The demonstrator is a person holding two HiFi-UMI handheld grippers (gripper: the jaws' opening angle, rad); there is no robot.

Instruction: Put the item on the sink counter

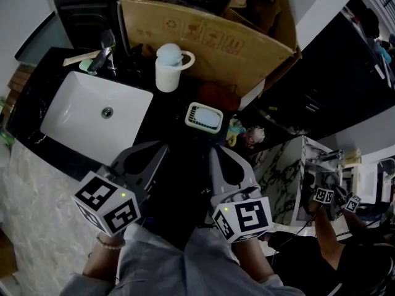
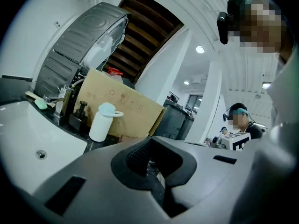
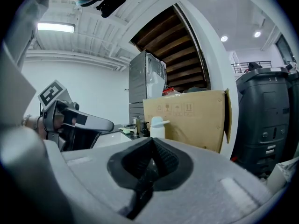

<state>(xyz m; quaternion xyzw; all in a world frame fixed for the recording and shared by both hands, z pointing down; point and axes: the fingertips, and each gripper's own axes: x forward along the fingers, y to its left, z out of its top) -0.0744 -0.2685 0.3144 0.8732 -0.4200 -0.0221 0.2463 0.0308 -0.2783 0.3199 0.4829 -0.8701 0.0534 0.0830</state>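
The left tongs (image 2: 152,160) fill the bottom at 6 o'clock. Their jaws are pressed together with nothing in them. A white sink (image 2: 23,134) sits at 8 o'clock. A white cup (image 2: 102,122) with a blue lid stands at 9 o'clock, just beside a brown box (image 2: 131,108). A person (image 2: 240,120) is far off at 3 o'clock.

washroom mock-up: basin (image 1: 92,106), faucet (image 1: 105,49), black counter (image 1: 165,113)

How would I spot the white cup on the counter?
Find the white sink basin in the black counter. Off its far right corner, before the cardboard box, stands the white cup. It alone is tall, with a side handle and a pale blue rounded top; the nearby pale green dish is low and squarish.
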